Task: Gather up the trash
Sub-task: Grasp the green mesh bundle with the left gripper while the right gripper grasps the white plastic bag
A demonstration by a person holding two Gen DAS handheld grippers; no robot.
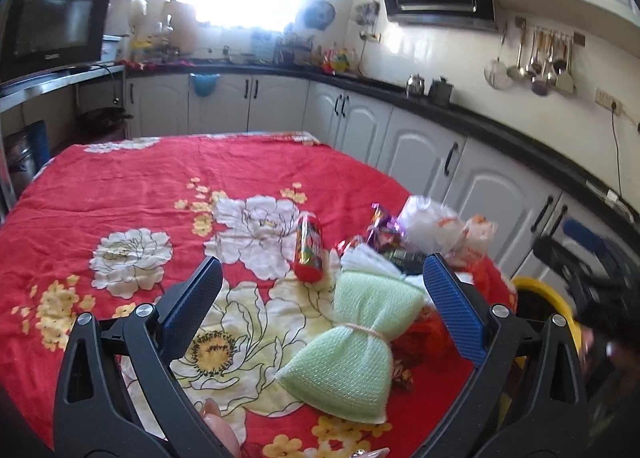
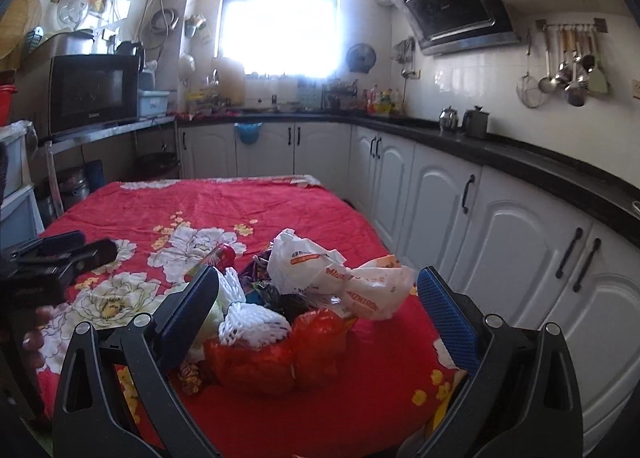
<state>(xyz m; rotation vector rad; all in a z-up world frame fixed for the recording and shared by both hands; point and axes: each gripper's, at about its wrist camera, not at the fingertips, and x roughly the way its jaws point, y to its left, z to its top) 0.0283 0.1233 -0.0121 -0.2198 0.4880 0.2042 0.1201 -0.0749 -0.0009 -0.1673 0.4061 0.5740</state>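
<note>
A heap of trash lies on the red flowered tablecloth (image 1: pixel 132 186). In the left wrist view a pale green mesh bundle (image 1: pixel 352 342) tied with a rubber band lies between the fingers of my open left gripper (image 1: pixel 320 298). A red can (image 1: pixel 309 247) lies beyond it, with purple wrappers (image 1: pixel 384 230) and white plastic bags (image 1: pixel 436 226). In the right wrist view my open right gripper (image 2: pixel 320 306) frames an orange plastic bag (image 2: pixel 272 358), white foam netting (image 2: pixel 252 322) and a white printed bag (image 2: pixel 320 270). Both grippers are empty.
A yellow bin rim (image 1: pixel 548 298) shows at the table's right edge. White cabinets (image 2: pixel 500 234) under a black counter run along the right and back. A microwave (image 2: pixel 92 94) stands at the left. The left gripper (image 2: pixel 60 258) shows at the left in the right wrist view.
</note>
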